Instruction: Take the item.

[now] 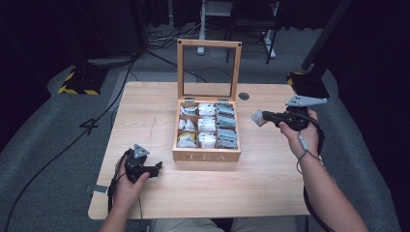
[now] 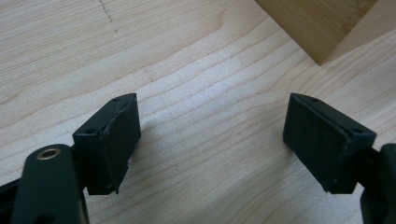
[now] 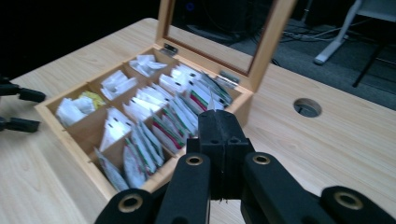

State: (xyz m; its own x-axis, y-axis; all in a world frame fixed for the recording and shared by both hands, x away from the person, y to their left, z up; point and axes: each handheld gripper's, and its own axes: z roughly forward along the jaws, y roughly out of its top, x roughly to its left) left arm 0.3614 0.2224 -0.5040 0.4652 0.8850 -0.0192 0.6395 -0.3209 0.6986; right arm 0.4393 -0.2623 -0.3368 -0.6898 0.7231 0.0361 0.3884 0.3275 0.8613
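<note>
An open wooden tea box marked TEA stands mid-table, its glass lid upright. Its compartments hold several tea bags. My right gripper hovers to the right of the box, above the table, shut on a single tea bag. In the right gripper view that bag shows edge-on as a thin sliver above the closed jaws of the gripper. My left gripper rests low near the box's front left corner. It is open over bare wood, with the box corner just ahead.
A round cable hole sits in the table behind the box on the right. Black stands flank the table, one with a yellow-striped base at left, another at the far right corner. Cables cross the grey floor.
</note>
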